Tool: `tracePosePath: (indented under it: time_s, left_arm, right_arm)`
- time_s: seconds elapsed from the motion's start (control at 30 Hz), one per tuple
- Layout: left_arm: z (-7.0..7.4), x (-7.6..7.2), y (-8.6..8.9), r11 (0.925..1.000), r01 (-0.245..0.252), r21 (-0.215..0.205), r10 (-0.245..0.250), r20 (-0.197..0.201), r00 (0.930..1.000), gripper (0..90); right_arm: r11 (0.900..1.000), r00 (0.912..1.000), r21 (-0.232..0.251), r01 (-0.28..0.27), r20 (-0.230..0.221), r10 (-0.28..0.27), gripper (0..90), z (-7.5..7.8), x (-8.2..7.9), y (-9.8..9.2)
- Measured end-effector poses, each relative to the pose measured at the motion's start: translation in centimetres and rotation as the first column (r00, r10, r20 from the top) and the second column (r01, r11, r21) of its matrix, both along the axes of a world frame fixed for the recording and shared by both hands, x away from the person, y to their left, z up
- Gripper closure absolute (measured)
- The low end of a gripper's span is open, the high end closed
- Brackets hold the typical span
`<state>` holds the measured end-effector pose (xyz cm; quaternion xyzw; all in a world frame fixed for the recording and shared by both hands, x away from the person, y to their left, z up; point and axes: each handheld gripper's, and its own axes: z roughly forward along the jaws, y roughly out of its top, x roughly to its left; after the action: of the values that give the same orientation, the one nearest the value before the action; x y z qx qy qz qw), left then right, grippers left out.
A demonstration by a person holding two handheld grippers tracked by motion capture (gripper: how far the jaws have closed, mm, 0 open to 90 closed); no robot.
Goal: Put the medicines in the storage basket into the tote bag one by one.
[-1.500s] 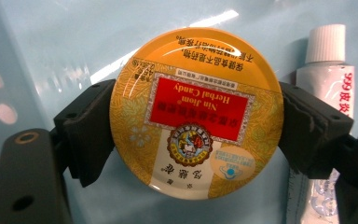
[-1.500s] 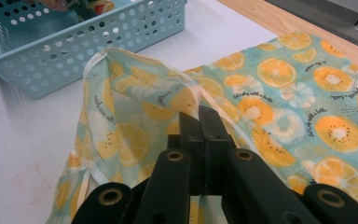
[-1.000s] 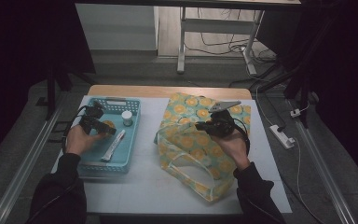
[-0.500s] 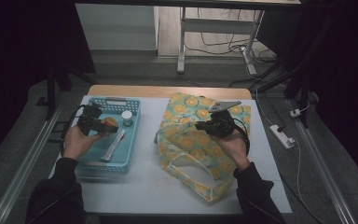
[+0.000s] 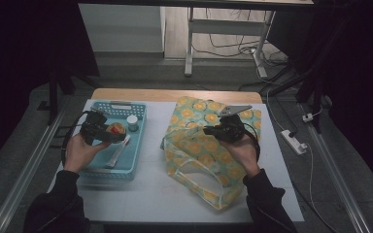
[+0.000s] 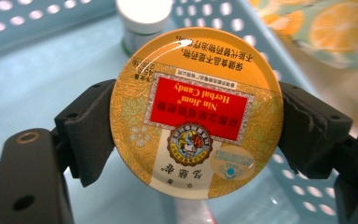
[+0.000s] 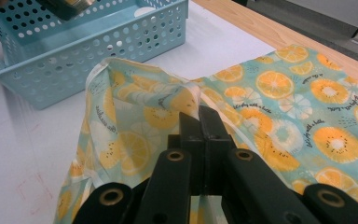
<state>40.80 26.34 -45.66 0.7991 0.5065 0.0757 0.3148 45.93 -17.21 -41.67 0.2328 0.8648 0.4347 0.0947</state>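
Yellow metal, smooth and round: the candy tin (image 6: 196, 112) is pinched at its rim by the left gripper (image 5: 108, 135), held just above the blue basket (image 5: 141, 145), beside the small white-capped bottle (image 5: 132, 122). Right of the basket, the right gripper (image 7: 200, 122) is pressed together on a fold of the orange-print bag (image 5: 209, 155), lifting its mouth. The tin could slip or swivel between the flat pads. If the pinched fold pulls free, the bag's mouth may sag shut before the tin arrives.
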Motion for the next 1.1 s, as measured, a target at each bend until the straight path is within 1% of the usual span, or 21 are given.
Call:
tracePosePath:
  time_s: [0.2,0.37,0.43,0.53,0.67,0.77,0.93,1.0,1.1]
  left_arm:
    - [0.8,-0.9,-1.5,0.9989,0.046,0.0,-0.046,0.024,0.9986,20.4]
    - [1.3,-1.4,-2.8,0.9959,0.089,-0.018,-0.088,0.04,0.9953,20.3]
    - [1.6,-1.7,-3.4,0.9939,0.11,-0.011,-0.109,0.048,0.9929,20.4]
    - [1.9,-2.0,-4.4,0.9896,0.143,-0.02,-0.141,0.057,0.9883,20.4]
    - [2.1,-2.4,-5.8,0.9839,0.178,-0.008,-0.178,0.064,0.982,20.3]
    - [2.0,-2.5,-6.5,0.9809,0.195,0.0,-0.194,0.066,0.9787,20.4]
    - [2.0,-2.7,-7.5,0.9761,0.217,-0.013,-0.215,0.075,0.9737,20.4]
    - [2.0,-2.8,-7.9,0.9732,0.23,-0.01,-0.228,0.076,0.9706,20.4]
    - [2.0,-2.9,-8.6,0.9697,0.244,-0.017,-0.242,0.081,0.967,20.4]
  right_arm:
    - [1.0,1.0,0.003,0.003,-0.001,-0.003,90.0,0.0,0.0,0.0]
    - [1.0,1.0,0.01,0.008,-0.002,-0.008,90.0,0.0,0.0,0.0]
    - [1.0,1.0,0.015,0.009,-0.002,-0.009,90.0,0.0,0.0,0.0]
    - [1.0,1.0,0.017,0.007,-0.002,-0.007,90.0,0.1,0.0,0.1]
    - [1.0,1.0,0.019,0.005,-0.003,-0.005,90.0,0.1,0.0,0.1]
    - [1.0,1.0,0.021,0.005,-0.007,-0.005,90.0,0.0,0.0,0.0]
    - [1.0,0.9999,0.021,0.005,-0.01,-0.005,90.0,0.0,0.0,0.1]
    - [1.0,0.9999,0.022,0.006,-0.011,-0.006,90.0,0.0,0.0,0.1]
    - [1.0,0.9999,0.022,0.006,-0.012,-0.006,90.0,-0.1,0.0,0.1]
